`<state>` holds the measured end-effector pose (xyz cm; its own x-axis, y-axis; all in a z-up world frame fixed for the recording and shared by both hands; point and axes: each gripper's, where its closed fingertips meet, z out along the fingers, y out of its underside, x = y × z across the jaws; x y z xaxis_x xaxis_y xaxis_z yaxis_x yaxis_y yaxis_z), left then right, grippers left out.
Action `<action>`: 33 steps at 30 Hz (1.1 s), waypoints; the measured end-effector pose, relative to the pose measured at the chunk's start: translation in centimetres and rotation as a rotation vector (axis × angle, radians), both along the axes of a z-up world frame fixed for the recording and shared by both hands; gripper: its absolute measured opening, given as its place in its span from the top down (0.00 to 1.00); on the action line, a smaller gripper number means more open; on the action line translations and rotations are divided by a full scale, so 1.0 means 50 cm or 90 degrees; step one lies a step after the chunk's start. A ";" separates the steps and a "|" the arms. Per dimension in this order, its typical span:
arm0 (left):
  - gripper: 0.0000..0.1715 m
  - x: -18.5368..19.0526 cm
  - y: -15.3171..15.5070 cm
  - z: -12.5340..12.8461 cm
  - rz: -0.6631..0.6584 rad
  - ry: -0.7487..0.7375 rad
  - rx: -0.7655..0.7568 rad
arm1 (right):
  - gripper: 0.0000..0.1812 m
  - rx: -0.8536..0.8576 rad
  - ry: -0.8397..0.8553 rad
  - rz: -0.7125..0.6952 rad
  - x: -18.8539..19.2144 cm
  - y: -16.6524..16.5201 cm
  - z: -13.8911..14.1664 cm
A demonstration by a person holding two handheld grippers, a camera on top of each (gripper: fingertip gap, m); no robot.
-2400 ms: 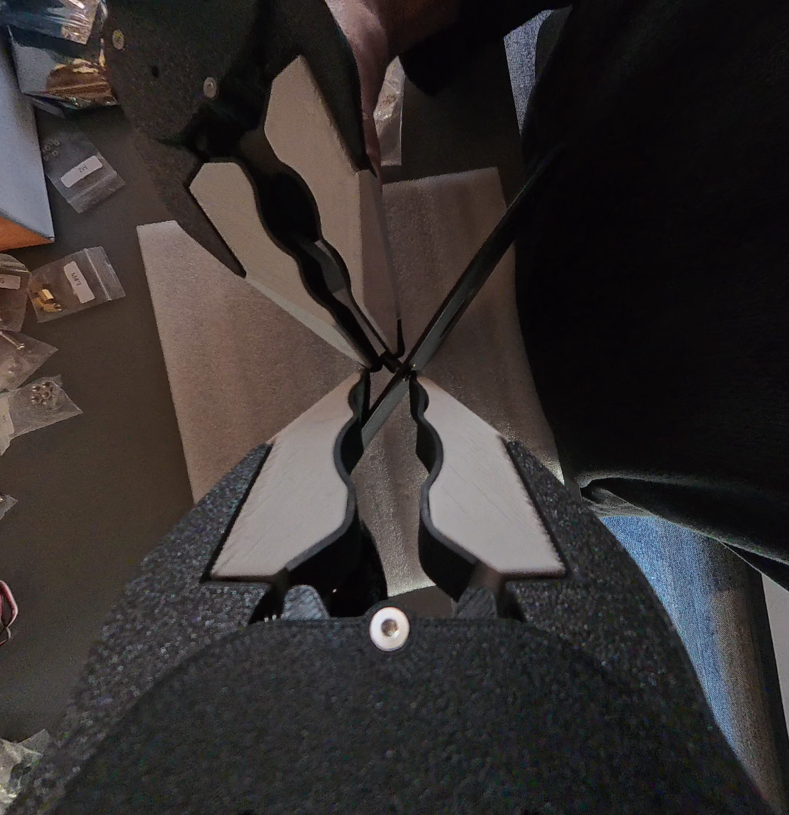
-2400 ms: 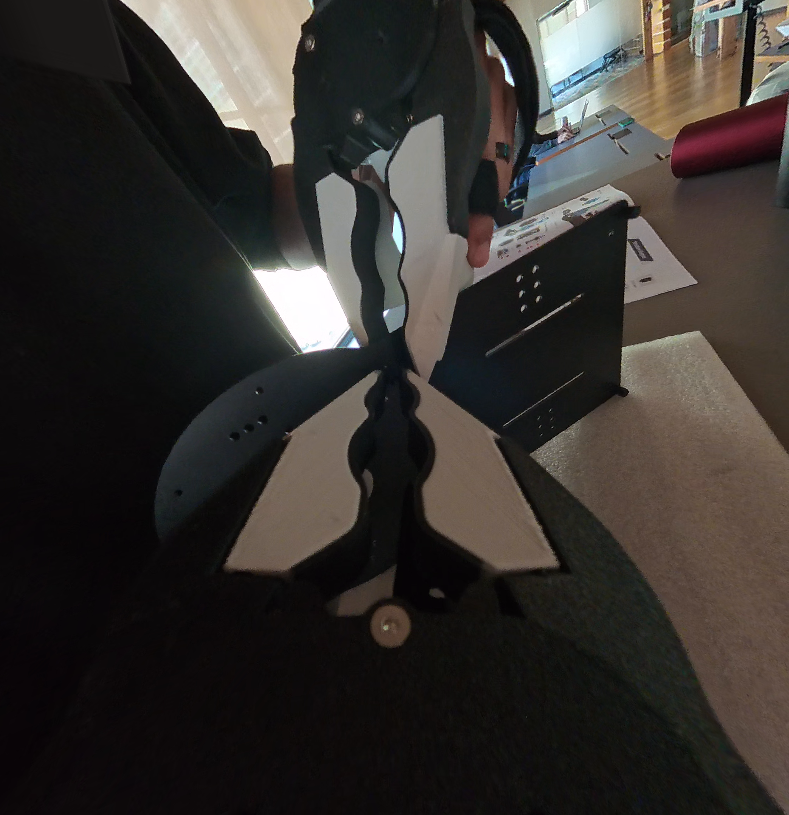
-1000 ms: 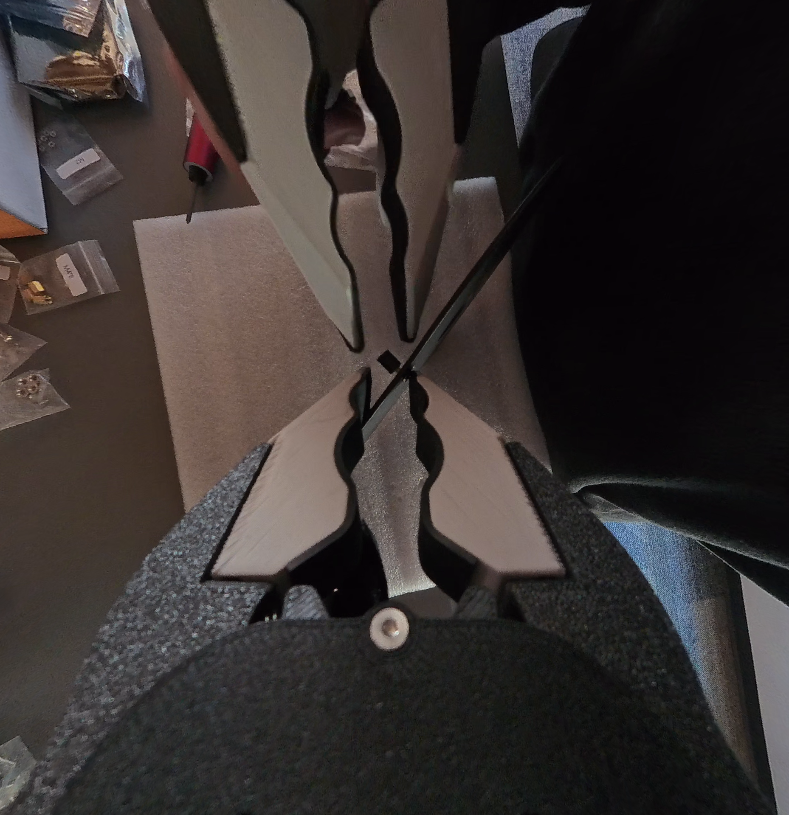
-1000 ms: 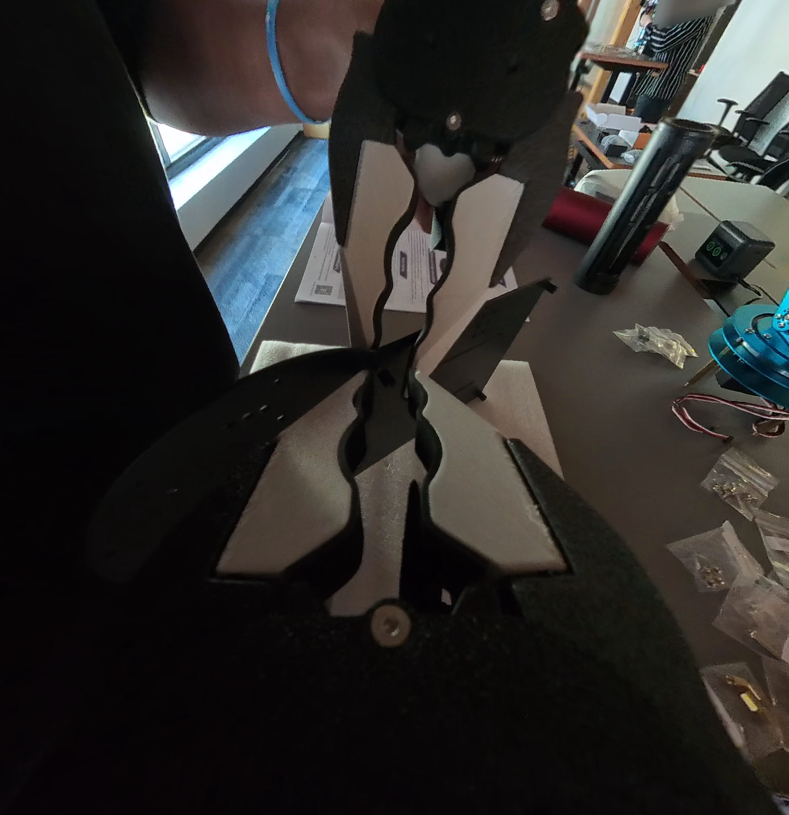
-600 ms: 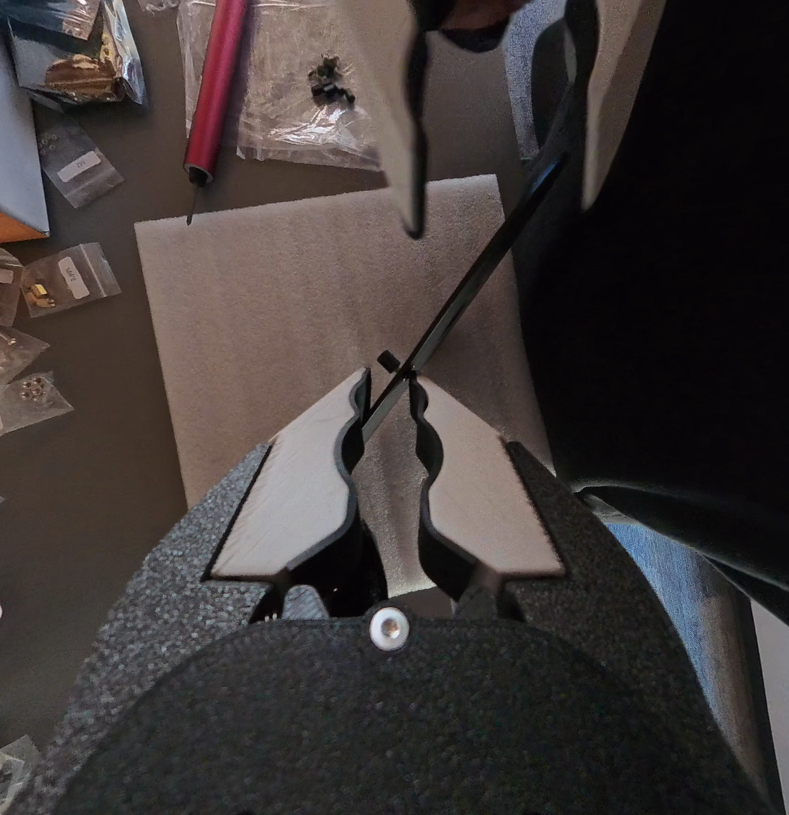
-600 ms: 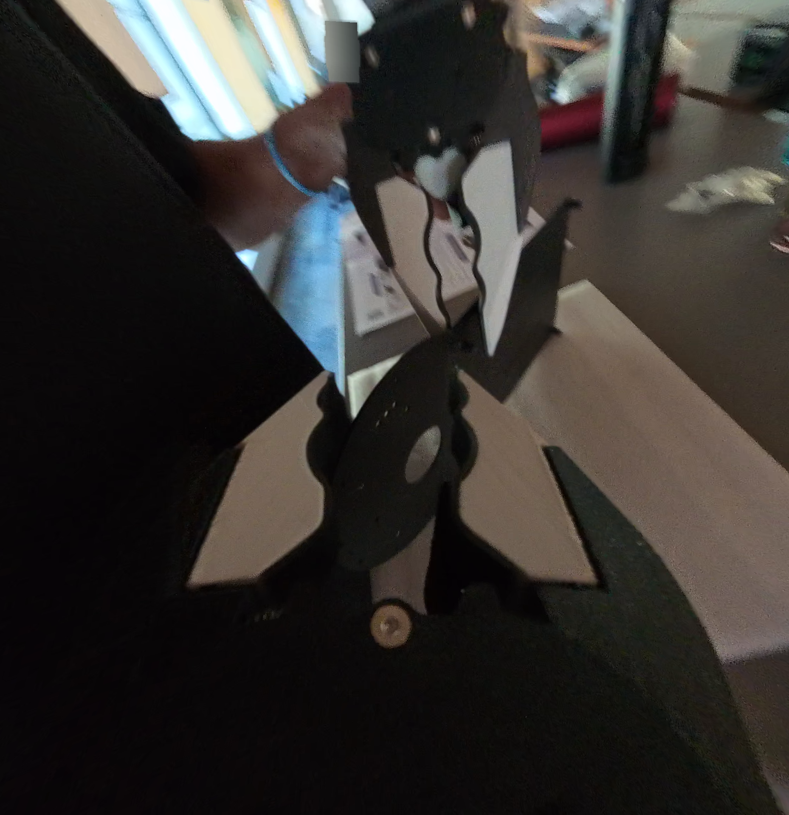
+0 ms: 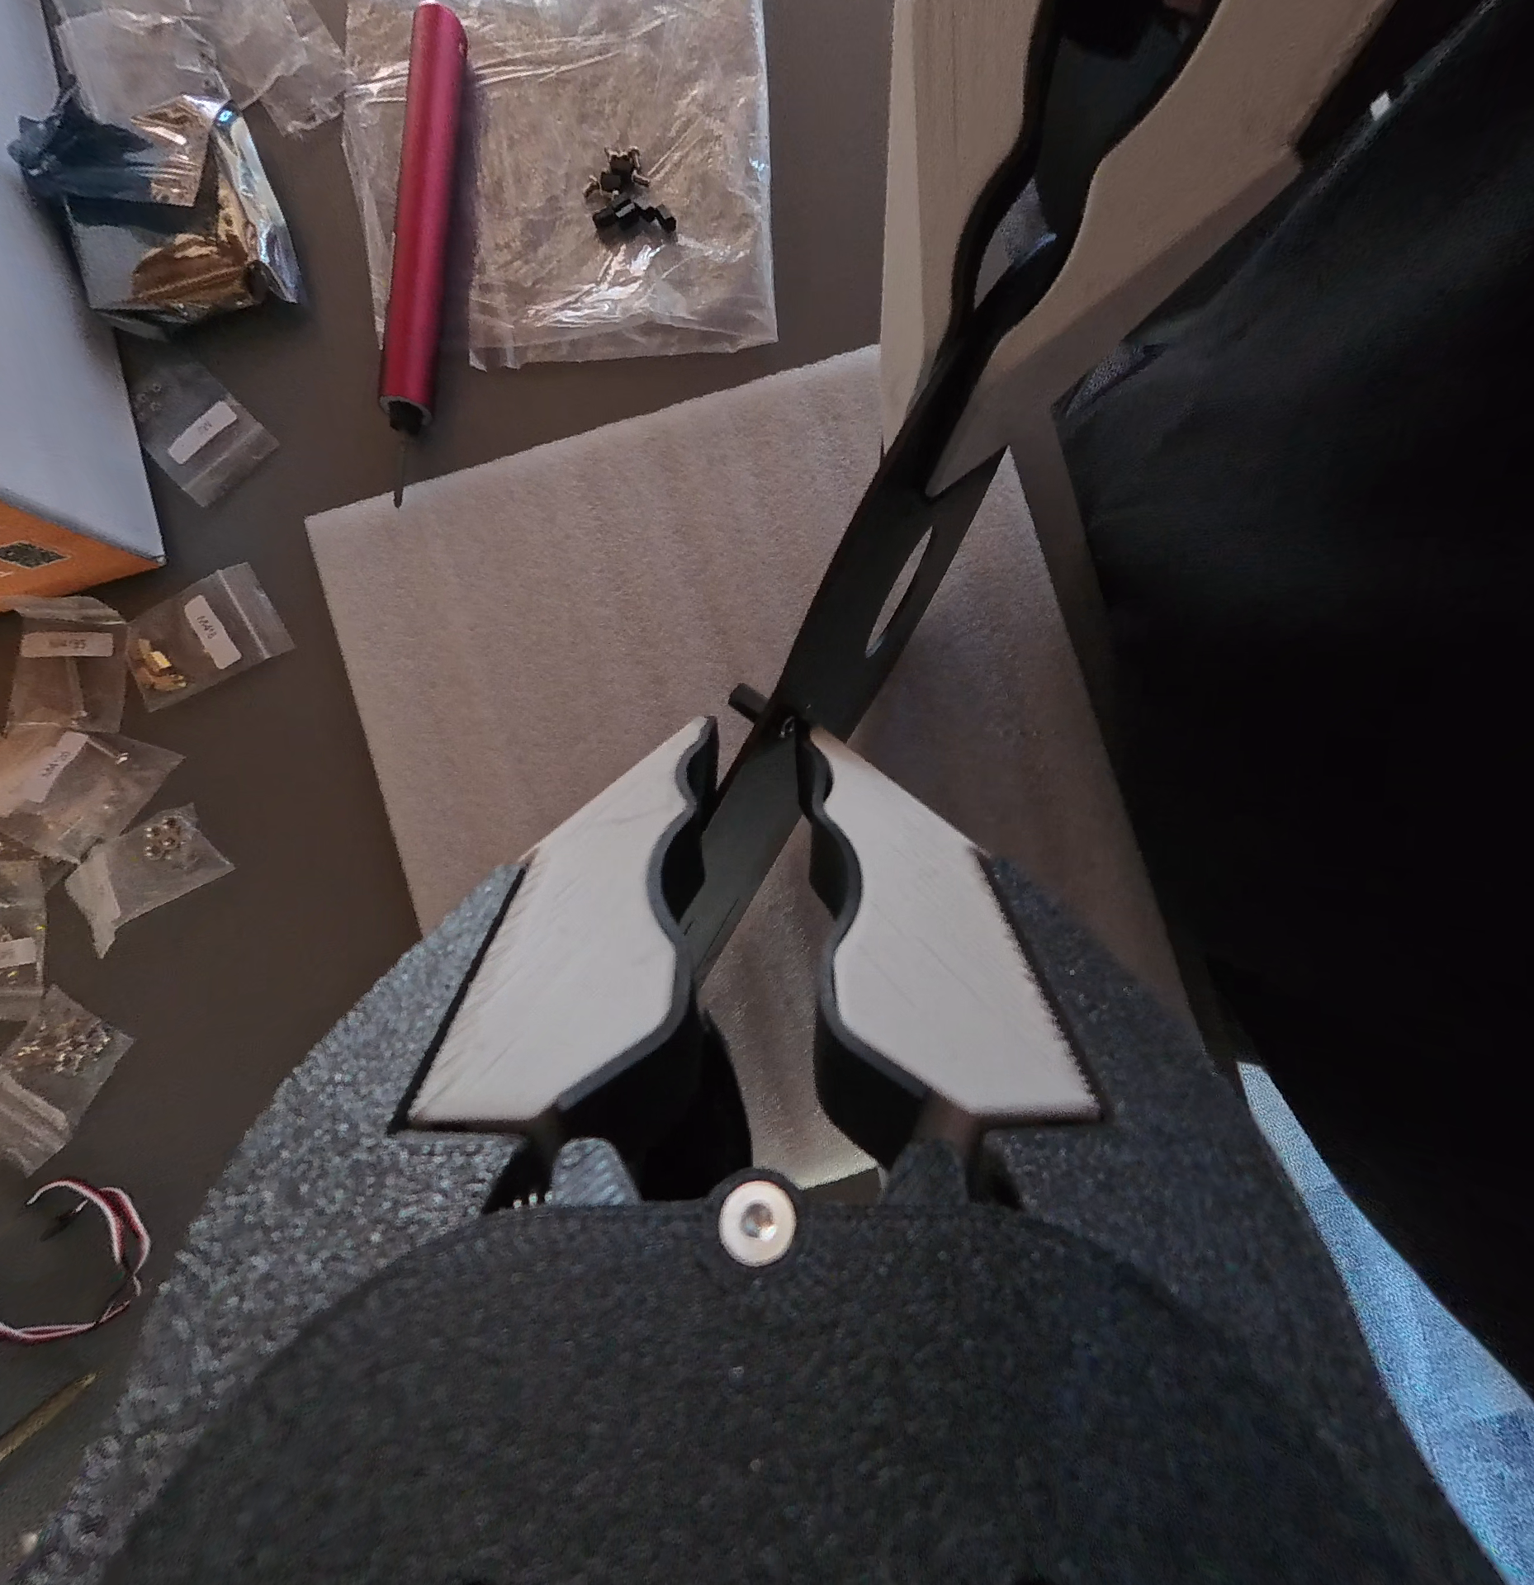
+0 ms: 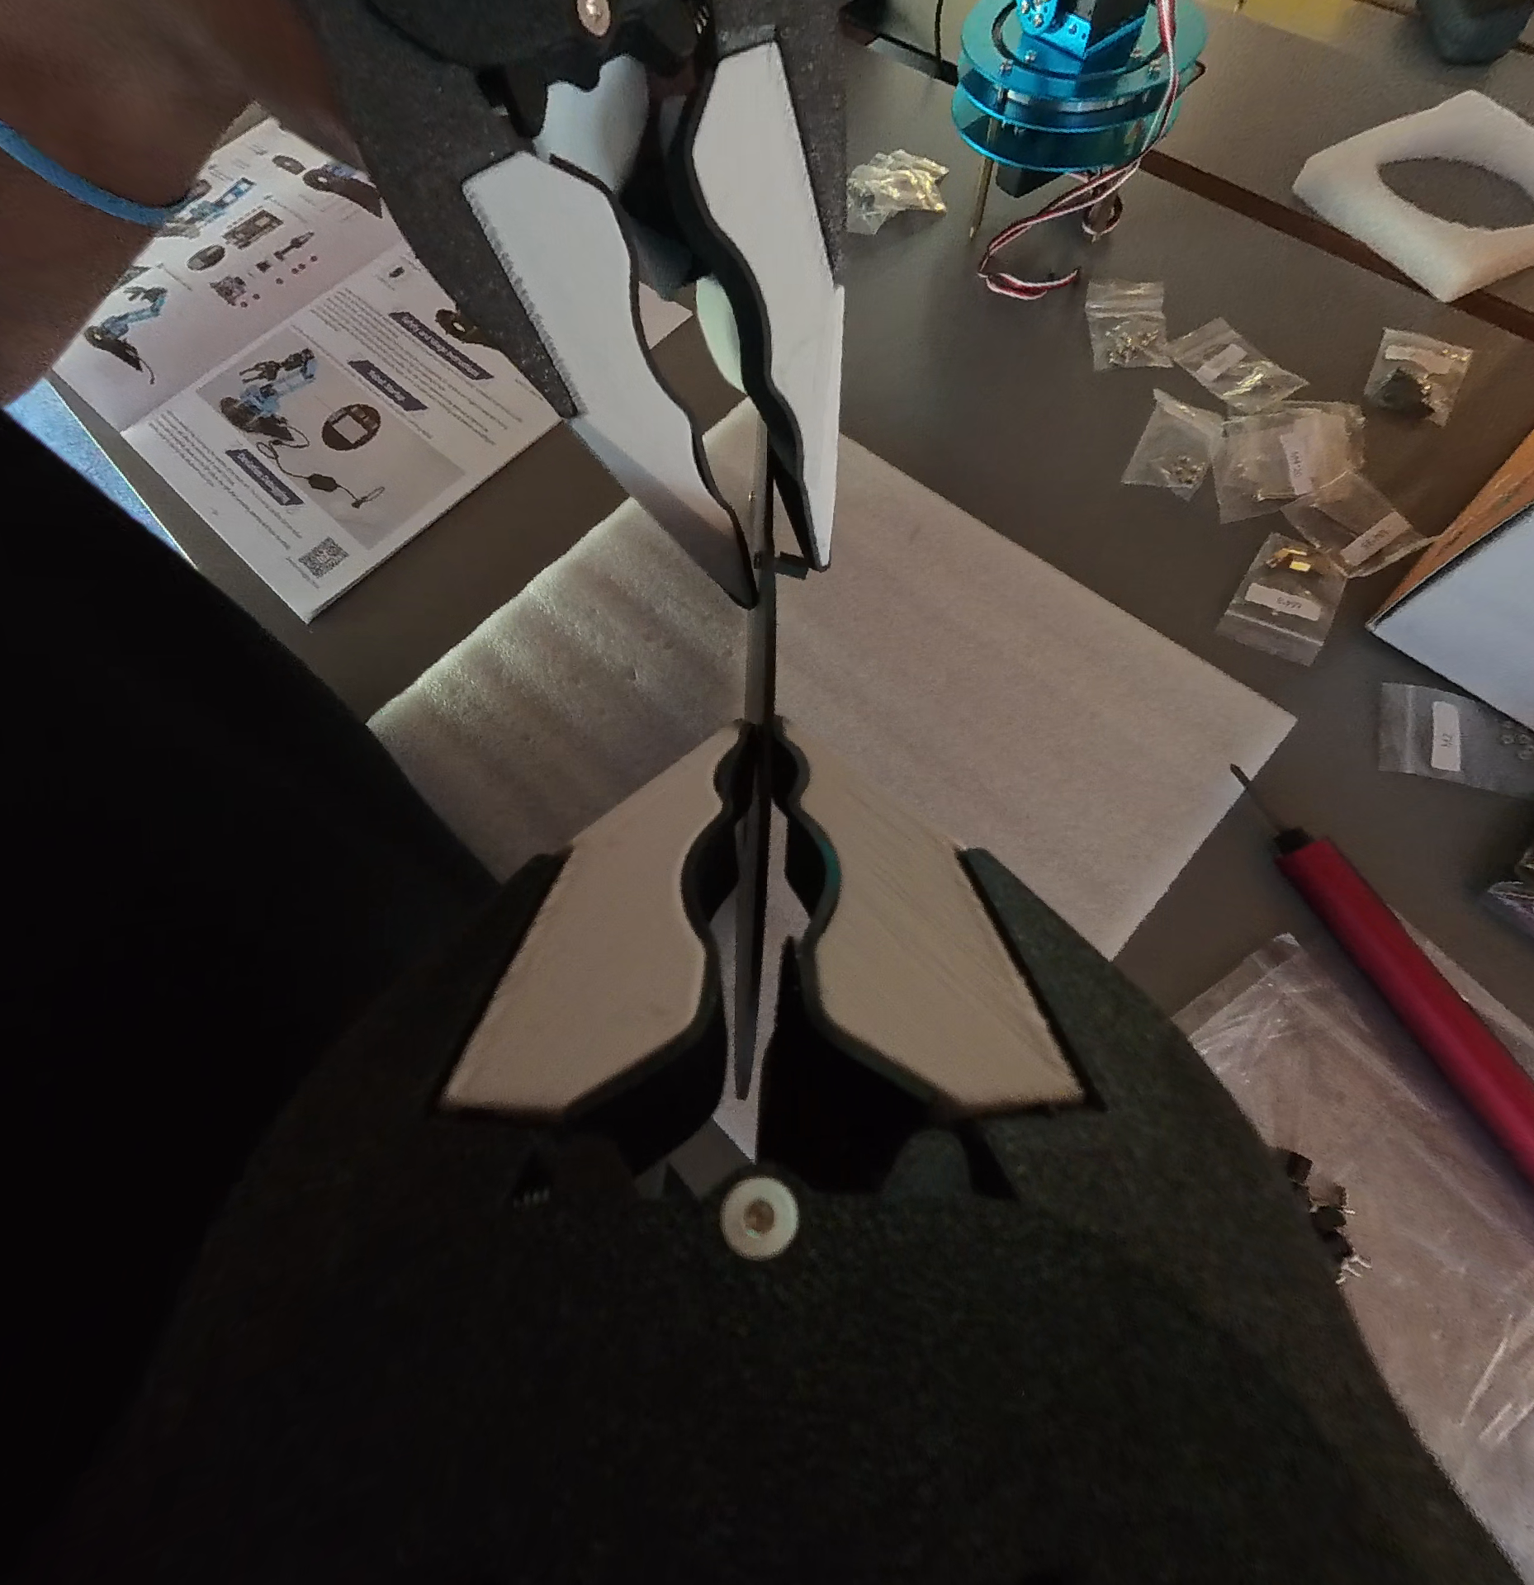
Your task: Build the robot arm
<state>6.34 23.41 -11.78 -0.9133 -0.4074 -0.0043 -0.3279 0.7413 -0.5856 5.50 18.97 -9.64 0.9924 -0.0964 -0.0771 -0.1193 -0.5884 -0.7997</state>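
The left gripper (image 7: 757, 729) was clamped on a thin black plate (image 7: 751, 823), which ran on a slant between its white fingers (image 7: 575, 926) and jutted out past the tips, a small black stud showing at its edge. A second black plate with an oval hole (image 7: 884, 592) rose from that joint toward the upper right, where the right gripper (image 7: 961, 480) had closed on it. In the right wrist view that plate (image 8: 759, 858) appeared edge-on, pinched between the right gripper's (image 8: 762, 733) tips and reaching up to the left gripper (image 8: 781, 575), whose tips met it from above. Both plates hung above a white foam sheet (image 7: 523, 617) lying on the dark counter (image 7: 257, 823). To the left of the sheet lay small clear bags of fasteners (image 7: 206, 630), and beyond it a red-handled screwdriver (image 7: 420, 223) rested beside a larger clear bag holding small black parts (image 7: 631, 201). An orange-and-grey box (image 7: 52, 412) sat at the far left edge, with a red-white-black wire (image 7: 103, 1235) below it. The right wrist view also showed an open instruction booklet (image 8: 300, 412), a blue metal turntable assembly (image 8: 1064, 77) and a white foam frame with a round cutout (image 8: 1433, 206). A person's dark sleeve (image 7: 1347, 686) filled the right side.
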 end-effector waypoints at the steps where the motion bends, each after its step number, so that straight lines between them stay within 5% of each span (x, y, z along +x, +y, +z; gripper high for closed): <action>1: 0.90 -0.001 0.000 0.000 -0.004 -0.001 -0.001 | 1.00 0.000 0.000 -0.003 0.000 0.000 0.000; 21: 0.87 -0.012 0.005 0.027 -0.003 0.047 -0.168 | 1.00 0.005 0.002 -0.020 -0.005 0.000 0.001; 33: 0.90 -0.009 0.006 0.027 0.020 0.034 -0.184 | 0.95 0.024 0.060 0.010 -0.013 0.003 -0.009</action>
